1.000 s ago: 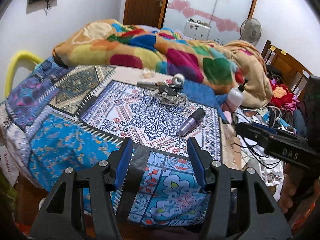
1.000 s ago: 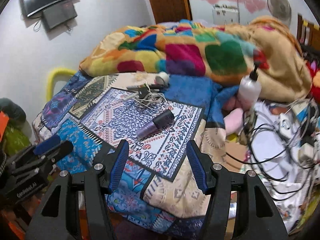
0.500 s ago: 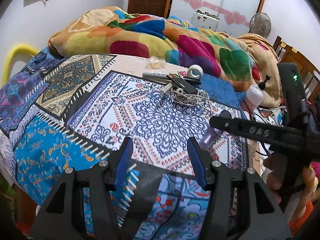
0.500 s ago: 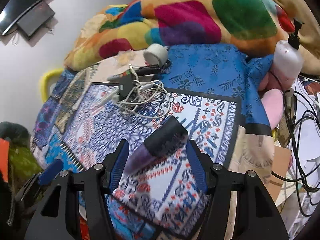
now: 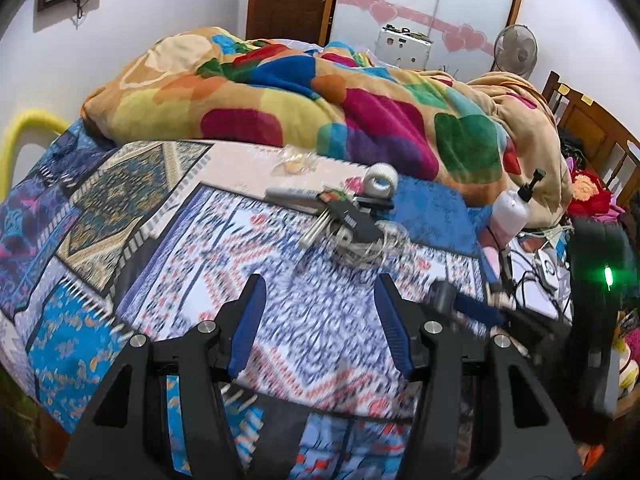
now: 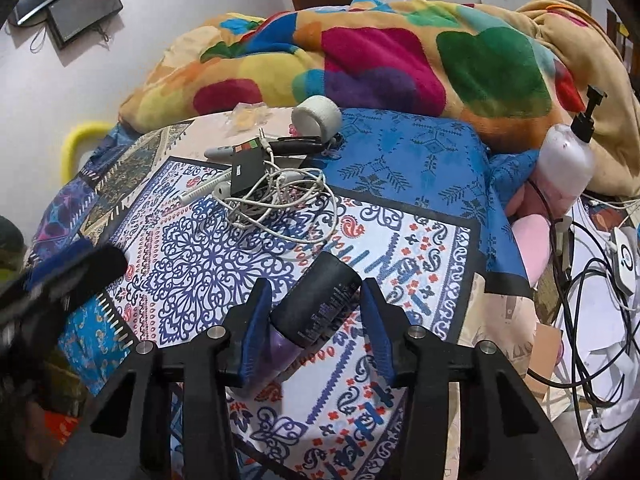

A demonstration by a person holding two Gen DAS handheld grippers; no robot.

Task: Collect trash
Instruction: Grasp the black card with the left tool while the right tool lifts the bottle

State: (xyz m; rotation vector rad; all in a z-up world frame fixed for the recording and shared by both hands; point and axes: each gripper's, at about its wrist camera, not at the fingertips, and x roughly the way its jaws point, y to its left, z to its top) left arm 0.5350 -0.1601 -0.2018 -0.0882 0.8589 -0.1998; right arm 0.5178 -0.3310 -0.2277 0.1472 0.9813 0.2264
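1. One purple bottle with a black cap [image 6: 316, 312] lies on its side on the bed [image 6: 420, 248], near the 6 o'clock edge of the right wrist view; its cap points toward 1 o'clock.
2. My right tool [image 6: 316, 322] straddles this bottle. Its jaws have just been closing with the bottle between them; the left pad [image 6: 256, 328] sits at the bottle's side, and a gap shows by the right pad, so I cannot tell whether the grip is firm.
3. My left tool [image 5: 322, 326] has its two blue pads apart, nothing between them, over the patterned bedspread at 6 o'clock of the left wrist view.
4. Counted on the bed: one tangle of white cable [image 6: 280, 200], one small black box [image 6: 246, 174], one roll of white tape [image 6: 318, 120], one crumpled clear wrapper [image 6: 246, 116], one pump bottle [image 6: 566, 160], one multicoloured blanket [image 6: 380, 60].
5. The right wrist view alone shows the purple bottle in full; the left wrist view shows only its dark cap at 3 o'clock, beside the blurred right tool.
6. The left wrist view alone shows the brown door [image 5: 286, 0] and the pink hearts on the wardrobe [image 5: 428, 8] at 12 o'clock.
7. Fine print runs along the bottle's cap and a white mark sits on the black box; neither is legible.
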